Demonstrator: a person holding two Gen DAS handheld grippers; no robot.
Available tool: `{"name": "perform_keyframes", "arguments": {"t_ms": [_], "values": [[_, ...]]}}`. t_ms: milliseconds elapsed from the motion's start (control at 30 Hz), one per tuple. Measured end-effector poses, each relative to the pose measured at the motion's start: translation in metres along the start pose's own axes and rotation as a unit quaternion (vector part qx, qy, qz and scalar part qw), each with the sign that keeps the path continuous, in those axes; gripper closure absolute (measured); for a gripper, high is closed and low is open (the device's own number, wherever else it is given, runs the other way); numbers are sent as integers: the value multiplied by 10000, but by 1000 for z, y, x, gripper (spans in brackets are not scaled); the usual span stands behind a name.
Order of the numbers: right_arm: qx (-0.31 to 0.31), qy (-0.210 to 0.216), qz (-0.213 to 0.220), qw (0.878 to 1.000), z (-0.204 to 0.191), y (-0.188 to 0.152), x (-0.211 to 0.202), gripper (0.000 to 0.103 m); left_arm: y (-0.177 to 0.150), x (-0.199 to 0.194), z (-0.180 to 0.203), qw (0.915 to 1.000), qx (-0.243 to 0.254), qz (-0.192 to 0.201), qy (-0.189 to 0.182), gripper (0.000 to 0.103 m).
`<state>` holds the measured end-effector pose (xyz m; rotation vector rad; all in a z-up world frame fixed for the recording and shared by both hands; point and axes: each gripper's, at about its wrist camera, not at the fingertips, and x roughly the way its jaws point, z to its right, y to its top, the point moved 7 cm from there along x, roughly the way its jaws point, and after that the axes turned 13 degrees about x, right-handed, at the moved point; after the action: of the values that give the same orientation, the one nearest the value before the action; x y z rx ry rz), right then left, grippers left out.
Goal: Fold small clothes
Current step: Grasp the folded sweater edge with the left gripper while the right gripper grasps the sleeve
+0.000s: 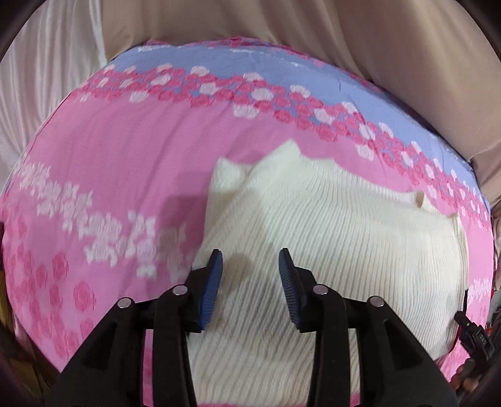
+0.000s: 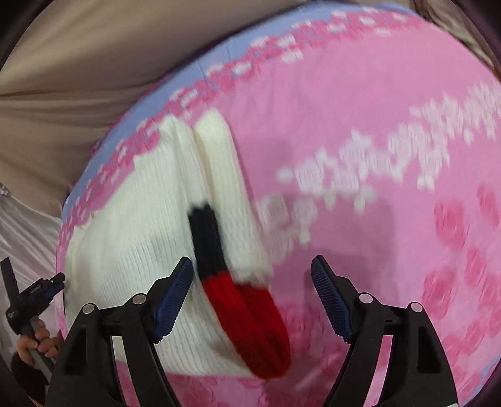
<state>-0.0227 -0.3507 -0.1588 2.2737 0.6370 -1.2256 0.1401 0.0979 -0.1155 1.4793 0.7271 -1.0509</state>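
A white ribbed knit sweater [image 1: 328,225] lies flat on the pink bedspread [image 1: 119,162]. In the left wrist view my left gripper [image 1: 250,253] hovers over the sweater's near left part, open, with nothing pinched between its blue pads. In the right wrist view the sweater [image 2: 131,225] has its sleeves laid lengthwise over the body. One sleeve ends in a black band [image 2: 208,244] and a red cuff [image 2: 260,328]. My right gripper [image 2: 252,261] is open wide just above that cuff, the pads apart from the fabric.
The bedspread [image 2: 375,125] is pink with rose prints and a light blue border [image 1: 281,72]. Beige cloth [image 1: 344,28] hangs behind the bed's far edge. A hand holding the other gripper [image 2: 34,300] shows at the left edge of the right wrist view.
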Motion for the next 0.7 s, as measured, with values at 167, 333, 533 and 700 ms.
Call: {"name": "perform_keyframes", "arguments": {"t_ms": [167, 333, 533, 700], "values": [[-23, 141, 39, 9999, -10, -7, 7, 26, -16, -2, 0, 10000, -18, -89, 11, 60], [-143, 167, 107, 9997, -24, -1, 15, 22, -31, 9, -19, 9987, -466, -190, -90, 15], [-88, 342, 115, 9993, -36, 7, 23, 22, -54, 31, -47, 9861, -1545, -64, -607, 20], [314, 884, -169, 9954, -50, 19, 16, 78, -32, 12, -22, 9880, -1167, -163, -1002, 84]]}}
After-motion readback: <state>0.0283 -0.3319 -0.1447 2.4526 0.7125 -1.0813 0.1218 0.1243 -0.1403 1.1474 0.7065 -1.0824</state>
